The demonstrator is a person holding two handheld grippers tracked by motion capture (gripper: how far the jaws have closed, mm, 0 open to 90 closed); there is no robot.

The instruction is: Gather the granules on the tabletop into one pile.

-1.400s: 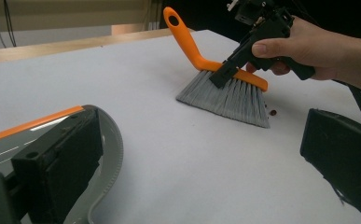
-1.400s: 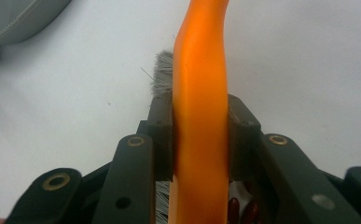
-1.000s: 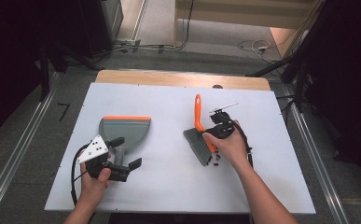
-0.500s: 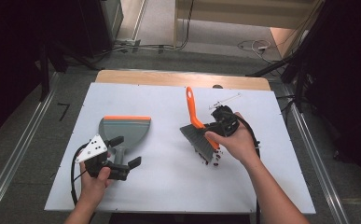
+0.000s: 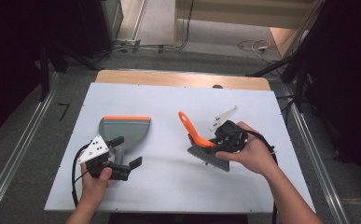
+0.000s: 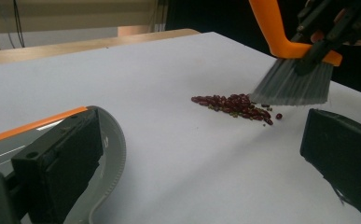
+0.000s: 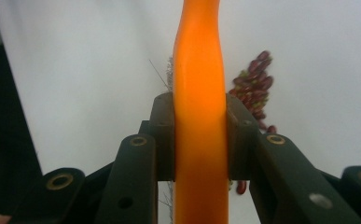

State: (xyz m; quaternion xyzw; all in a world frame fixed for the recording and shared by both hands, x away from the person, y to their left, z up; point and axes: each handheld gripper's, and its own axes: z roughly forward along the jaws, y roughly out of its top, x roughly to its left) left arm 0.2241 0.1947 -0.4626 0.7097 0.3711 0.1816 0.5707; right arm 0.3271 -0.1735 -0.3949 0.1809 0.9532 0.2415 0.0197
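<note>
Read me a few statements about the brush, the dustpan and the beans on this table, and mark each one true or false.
1. The right gripper is clamped on the orange handle of the grey-bristled hand brush. True.
2. The pile of dark red beans lies inside the grey dustpan with the orange edge. False: the beans lie on the white table, apart from the dustpan.
3. The left gripper has open jaws. True.
4. The brush bristles rest flat on the beans. False: in the left gripper view they hang just above the table beside the pile.
5. The brush handle is blue. False: it is orange.
</note>
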